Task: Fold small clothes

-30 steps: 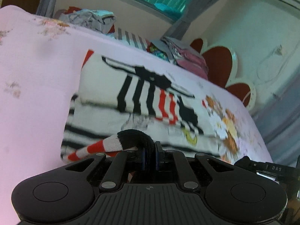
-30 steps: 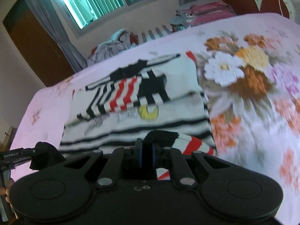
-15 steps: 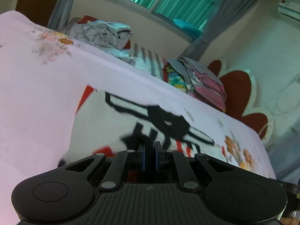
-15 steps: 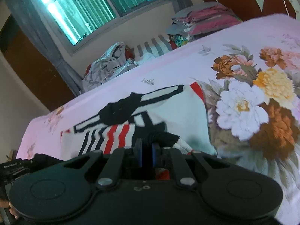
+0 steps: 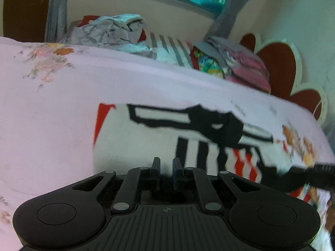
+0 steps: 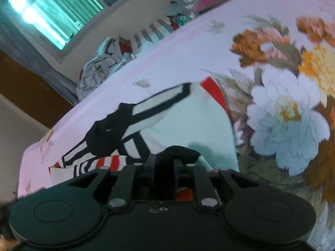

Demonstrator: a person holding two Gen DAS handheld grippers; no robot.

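A small white garment with a black print and red and black stripes lies on the pink bed sheet. My left gripper sits low over its near part, jaws slightly apart, nothing between them. In the right wrist view the garment lies spread ahead, and my right gripper is shut on its black, red-and-white striped cuff, which bunches up over the fingers. The right gripper shows at the right edge of the left wrist view.
A crumpled grey heap of clothes and a folded stack lie along the bed's far edge under a window. A red and white headboard stands at the right. Large printed flowers cover the sheet right of the garment.
Both grippers carried the striped cuffs forward over the garment, folding it. My left gripper has opened slightly and let its cuff go. The right still holds its cuff.
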